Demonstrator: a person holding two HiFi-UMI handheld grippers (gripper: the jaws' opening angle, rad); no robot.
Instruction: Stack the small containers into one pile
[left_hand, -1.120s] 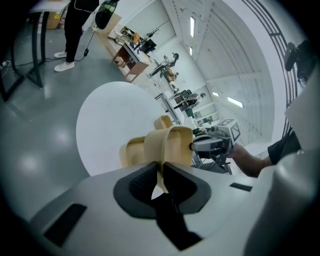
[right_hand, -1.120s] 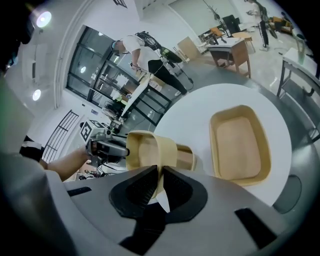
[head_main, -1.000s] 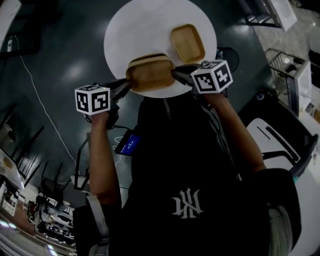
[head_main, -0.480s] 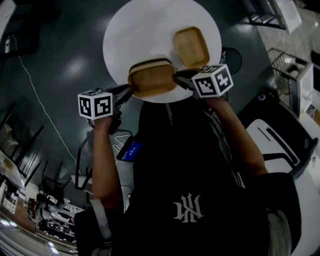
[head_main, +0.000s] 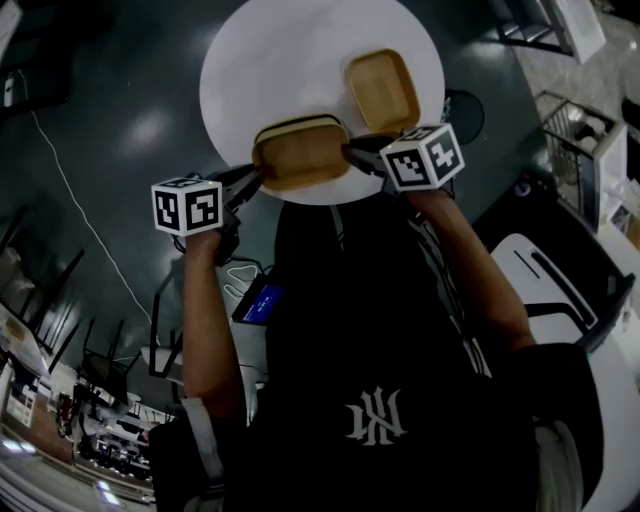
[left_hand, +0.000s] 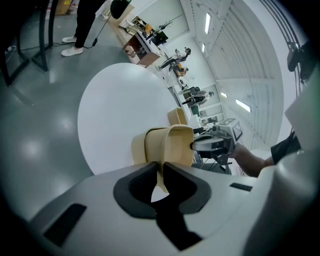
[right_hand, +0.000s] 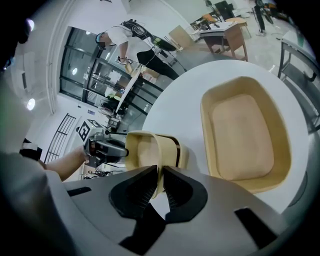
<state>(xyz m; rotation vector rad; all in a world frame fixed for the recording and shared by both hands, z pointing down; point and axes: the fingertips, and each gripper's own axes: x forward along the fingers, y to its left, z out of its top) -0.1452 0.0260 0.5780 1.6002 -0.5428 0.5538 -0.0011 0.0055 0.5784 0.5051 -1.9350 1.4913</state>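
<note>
At the near edge of the round white bench (head_main: 290, 60), a tan container (head_main: 300, 155) is gripped from both sides. The left hand-held gripper (head_main: 256, 176), jaws nearly closed, pinches its left rim. The right hand-held gripper (head_main: 352, 150) is likewise clamped on its right rim. A second tan container (head_main: 380, 90) lies on the bench just beyond, to the right, not touching the first.

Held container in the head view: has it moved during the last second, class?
Yes, downward. The held container has sunk toward the white table: the dark gap along its far rim has nearly closed.
</note>
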